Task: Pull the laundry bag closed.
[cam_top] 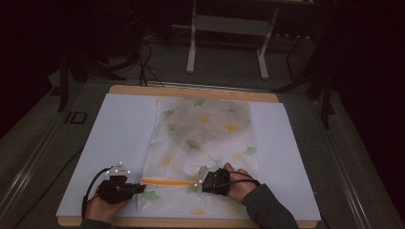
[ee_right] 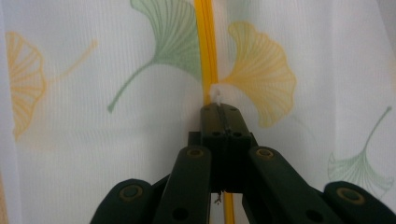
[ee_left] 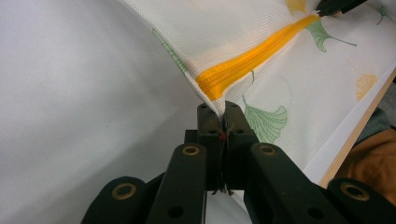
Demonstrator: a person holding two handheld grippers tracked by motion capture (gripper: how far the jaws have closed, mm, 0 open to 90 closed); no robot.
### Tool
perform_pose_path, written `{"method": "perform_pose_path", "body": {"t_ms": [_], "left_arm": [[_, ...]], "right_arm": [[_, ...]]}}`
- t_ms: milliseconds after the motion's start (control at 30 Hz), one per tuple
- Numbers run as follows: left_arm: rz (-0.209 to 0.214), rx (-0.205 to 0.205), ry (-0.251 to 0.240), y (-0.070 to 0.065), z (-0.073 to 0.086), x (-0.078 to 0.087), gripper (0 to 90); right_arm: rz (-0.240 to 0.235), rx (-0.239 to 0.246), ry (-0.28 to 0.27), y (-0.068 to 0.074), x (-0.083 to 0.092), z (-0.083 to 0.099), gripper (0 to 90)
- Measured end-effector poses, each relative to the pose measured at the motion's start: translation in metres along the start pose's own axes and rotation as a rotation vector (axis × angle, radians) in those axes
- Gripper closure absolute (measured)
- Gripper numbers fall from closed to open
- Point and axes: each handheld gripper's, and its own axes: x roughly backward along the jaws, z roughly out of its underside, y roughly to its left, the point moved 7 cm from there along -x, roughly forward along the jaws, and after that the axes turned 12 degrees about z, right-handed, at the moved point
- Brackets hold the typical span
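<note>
A white mesh bag (cam_top: pixel 205 133) printed with green and yellow ginkgo leaves lies flat on the white sheet (cam_top: pixel 119 129). An orange zipper (cam_top: pixel 167 181) runs across its near end. My left gripper (cam_top: pixel 142 187) is shut on the bag's left edge at the zipper's end (ee_left: pixel 218 109), and the fabric is pulled up taut there. My right gripper (cam_top: pixel 199 179) is shut on the small white zipper pull (ee_right: pixel 217 93), with its tips (ee_right: pixel 219 108) right on the orange zipper (ee_right: pixel 208 42). The right gripper (ee_left: pixel 336 5) also shows far along the zipper (ee_left: pixel 252 58) in the left gripper view.
The white sheet covers a wooden tabletop (cam_top: pixel 191 91) whose edge shows at the back and front. Behind the table stand the white legs of a frame (cam_top: pixel 192 47) and dark cables on the floor (cam_top: pixel 148 67). A cable (cam_top: pixel 93 183) loops off the left gripper.
</note>
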Motion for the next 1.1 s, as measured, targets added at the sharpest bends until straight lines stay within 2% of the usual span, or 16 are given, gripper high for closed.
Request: {"method": "perform_pose_path", "body": {"t_ms": [500,800,1100], "left_arm": [[0.0,0.0,0.0,0.0,0.0,0.001,88.2],[0.0,0.0,-0.001,0.001,0.0,0.001,88.2],[0.001,0.003,-0.004,0.001,0.0,0.001,88.2]], "right_arm": [[0.032,-0.016,0.023,-0.005,0.006,0.023,90.0],[0.031,-0.044,0.02,-0.007,0.009,0.034,90.0],[0.046,-0.038,0.026,-0.008,0.01,0.04,90.0]]}}
